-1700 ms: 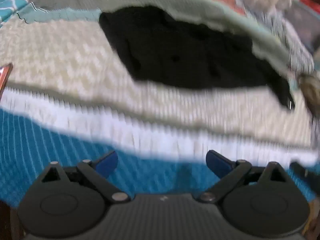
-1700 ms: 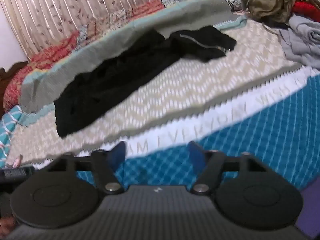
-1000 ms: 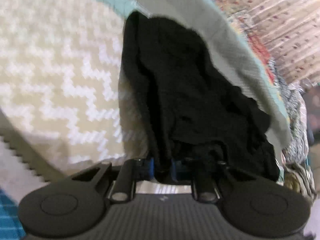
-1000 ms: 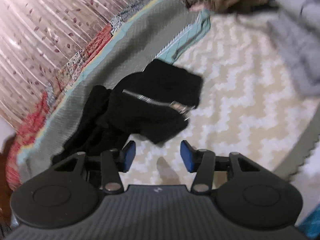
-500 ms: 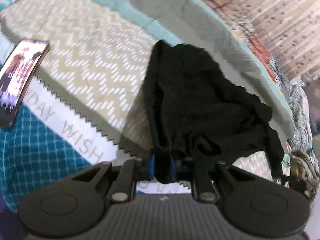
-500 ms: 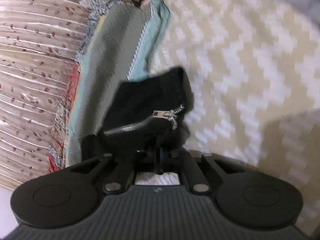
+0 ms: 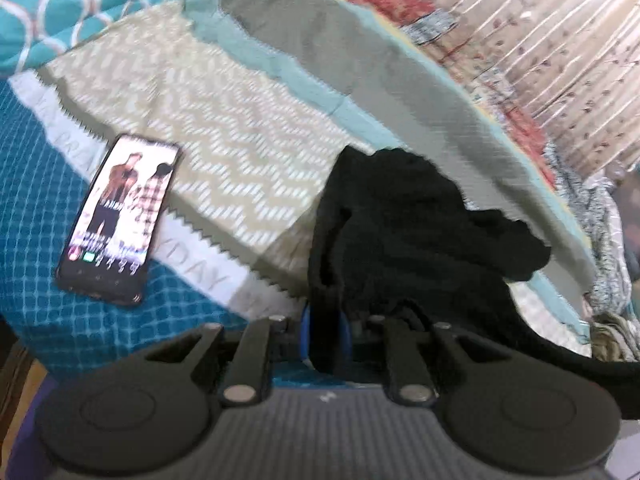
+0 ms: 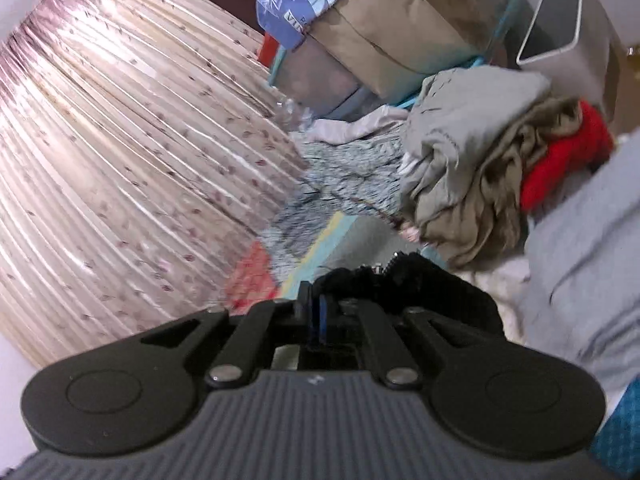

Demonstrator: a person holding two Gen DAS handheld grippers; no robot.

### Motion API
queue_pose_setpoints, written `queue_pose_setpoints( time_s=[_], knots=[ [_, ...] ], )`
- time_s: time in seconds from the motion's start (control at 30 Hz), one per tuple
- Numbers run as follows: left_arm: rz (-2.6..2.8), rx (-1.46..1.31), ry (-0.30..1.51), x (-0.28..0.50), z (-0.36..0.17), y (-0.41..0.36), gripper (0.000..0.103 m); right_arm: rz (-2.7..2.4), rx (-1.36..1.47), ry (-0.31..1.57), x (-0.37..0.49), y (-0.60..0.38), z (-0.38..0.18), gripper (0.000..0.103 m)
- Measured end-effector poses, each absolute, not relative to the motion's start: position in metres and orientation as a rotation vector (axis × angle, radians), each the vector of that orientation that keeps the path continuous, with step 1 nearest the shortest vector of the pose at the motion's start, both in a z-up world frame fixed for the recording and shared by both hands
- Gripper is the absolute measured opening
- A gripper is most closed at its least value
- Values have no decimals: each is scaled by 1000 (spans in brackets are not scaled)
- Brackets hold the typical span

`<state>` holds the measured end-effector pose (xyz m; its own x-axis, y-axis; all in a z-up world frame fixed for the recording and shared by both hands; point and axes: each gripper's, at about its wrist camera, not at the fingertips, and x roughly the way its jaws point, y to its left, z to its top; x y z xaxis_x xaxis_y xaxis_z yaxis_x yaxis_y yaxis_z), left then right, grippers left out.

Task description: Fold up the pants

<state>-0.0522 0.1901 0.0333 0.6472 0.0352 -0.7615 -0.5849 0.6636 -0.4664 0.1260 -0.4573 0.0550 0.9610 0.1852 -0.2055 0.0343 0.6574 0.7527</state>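
Both claws, left point(image 7: 325, 330) and right point(image 8: 316, 312), clench the pants point(image 7: 408, 232), lifted off the bed point(image 7: 224, 128); next, probably spread them flat.

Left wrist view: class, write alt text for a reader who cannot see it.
The left gripper pinches black pants that trail away over a patterned bedspread. A lit phone lies on the bedspread to the left.
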Motion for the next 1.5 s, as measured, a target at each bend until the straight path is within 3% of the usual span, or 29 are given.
queue_pose_setpoints(
  time_s=[0.1,0.17,0.2,0.23,0.4,0.57,0.8,0.87,0.9,1.2,1.3,1.37,1.4,1.5],
  knots=[
    [423,-756,832,-48,18,188,14,24,773,384,194,-428,39,7],
    [446,-745,852,-46,12,184,14,16,666,490,239,-408,20,19],
    [451,-757,857,-46,7,183,14,15,625,560,261,-405,7,39],
    [453,-766,857,-47,6,182,14,-8,616,599,269,-405,-6,49],
    [445,-753,868,-48,7,180,14,42,763,547,220,-445,-44,49],
    [450,-778,887,-48,5,183,14,30,672,557,163,-450,-59,49],
    [457,-800,867,-54,20,179,14,-63,645,616,206,-439,-84,47],
    [463,-780,868,-53,26,174,14,-73,651,646,225,-433,-89,17],
    [464,-769,862,-52,29,172,14,-63,647,656,231,-431,-86,5],
    [437,-804,823,-73,49,190,14,-79,465,364,164,-443,53,5],
    [417,-792,890,-81,36,186,14,-113,435,379,136,-464,62,5],
    [406,-739,970,-81,24,177,26,-140,405,439,132,-479,44,6],
    [414,-712,1013,-82,18,173,27,-172,377,491,132,-481,33,10],
    [415,-644,1044,-96,18,167,32,-319,378,624,124,-492,-3,48]
  ],
)
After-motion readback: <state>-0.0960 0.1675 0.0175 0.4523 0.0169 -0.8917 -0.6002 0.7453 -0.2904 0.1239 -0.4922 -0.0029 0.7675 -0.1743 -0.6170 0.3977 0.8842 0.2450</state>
